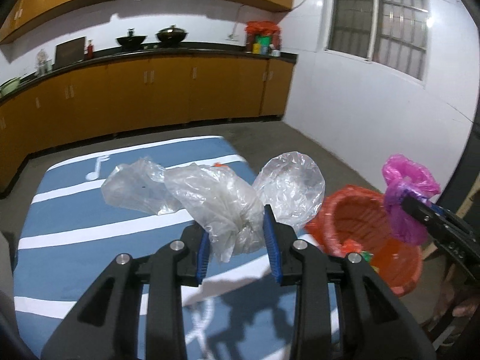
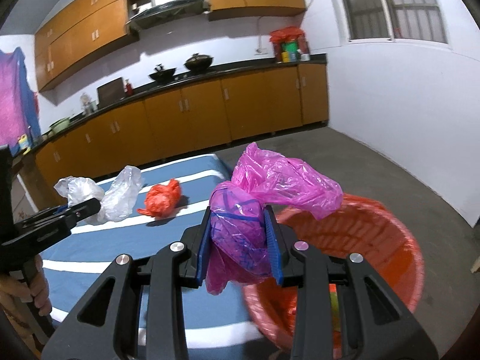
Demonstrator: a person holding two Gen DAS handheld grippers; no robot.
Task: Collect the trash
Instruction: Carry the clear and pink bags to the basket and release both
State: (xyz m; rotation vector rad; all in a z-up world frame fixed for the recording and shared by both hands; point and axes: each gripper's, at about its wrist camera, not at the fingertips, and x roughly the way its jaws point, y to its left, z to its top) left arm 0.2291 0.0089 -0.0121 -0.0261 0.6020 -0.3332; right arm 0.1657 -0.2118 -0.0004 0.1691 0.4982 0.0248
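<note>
On the blue-and-white striped counter (image 2: 192, 180), the left tool (image 1: 237, 234) pinches a crumpled clear plastic bag (image 1: 216, 201) by its gathered neck, lifted clear so it can travel. A wadded orange plastic bag (image 2: 163, 198) lies uncollected on the cloth. The right tool (image 2: 240, 240) clamps a bunched pink plastic bag (image 2: 270, 180) beside the round red basket (image 2: 390, 228), seemingly for dropping in.

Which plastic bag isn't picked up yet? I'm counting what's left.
The crumpled orange bag lies alone on the striped table; the clear and pink ones are gripped.
</note>
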